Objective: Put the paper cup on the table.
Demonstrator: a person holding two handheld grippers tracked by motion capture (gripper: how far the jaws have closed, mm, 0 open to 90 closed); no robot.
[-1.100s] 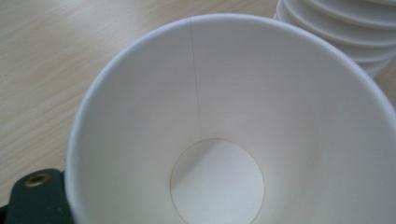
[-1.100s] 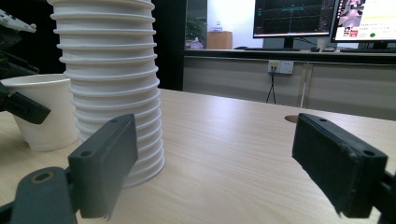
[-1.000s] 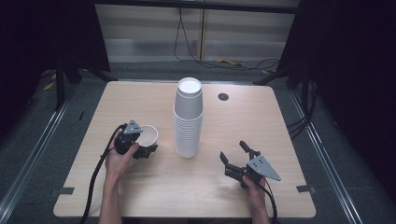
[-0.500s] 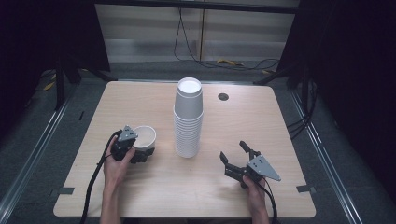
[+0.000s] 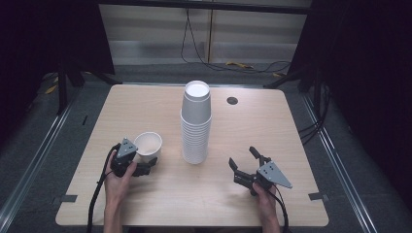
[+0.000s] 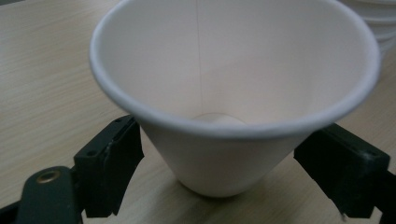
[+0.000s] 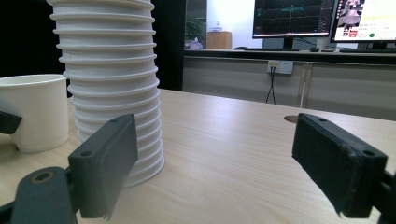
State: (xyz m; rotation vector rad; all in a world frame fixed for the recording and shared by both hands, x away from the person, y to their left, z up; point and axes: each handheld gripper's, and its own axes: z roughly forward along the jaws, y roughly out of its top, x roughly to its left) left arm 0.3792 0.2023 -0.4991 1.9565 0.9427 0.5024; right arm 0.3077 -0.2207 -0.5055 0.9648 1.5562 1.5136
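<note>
- The table (image 5: 145,111) is pale wood, with a small round hole (image 5: 232,101) at its far right.
- A tall stack of cups (image 5: 196,122) stands upside down at the middle.
- A single white cup (image 5: 148,145) stands upright, left of the stack and near the front.
- The left gripper (image 5: 145,167) has just closed its jaws; they clasp the cup low on its wall.
- The right gripper (image 5: 243,159) rests near the front right, jaws spread wide with nothing between them.

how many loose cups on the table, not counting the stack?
1. A single white paper cup stands upright at the table's left, between the left gripper jaws, apart from the tall stack of cups at centre. Any cup behind the stack would be hidden.
</note>
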